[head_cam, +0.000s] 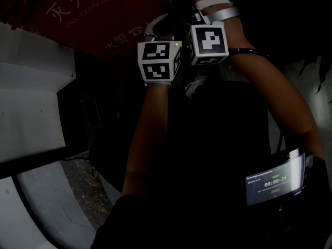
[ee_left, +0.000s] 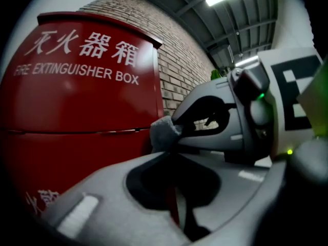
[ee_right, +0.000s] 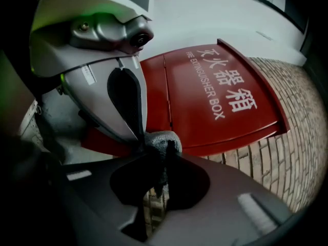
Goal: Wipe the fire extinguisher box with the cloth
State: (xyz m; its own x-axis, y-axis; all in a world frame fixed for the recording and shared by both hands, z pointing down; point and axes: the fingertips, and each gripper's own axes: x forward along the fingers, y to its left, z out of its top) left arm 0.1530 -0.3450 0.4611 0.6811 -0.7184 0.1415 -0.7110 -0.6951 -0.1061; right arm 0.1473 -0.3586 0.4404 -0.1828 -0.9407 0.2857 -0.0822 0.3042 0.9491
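My left gripper (ee_left: 165,151) and right gripper (ee_right: 156,155) both pinch 1 small grey cloth (ee_right: 164,140), tips meeting, before the red metal fire extinguisher box (ee_left: 77,106).

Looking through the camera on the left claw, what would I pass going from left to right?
Red fire extinguisher box → grey cloth → the right claw, nipping the cloth → its black-and-white marker cube.
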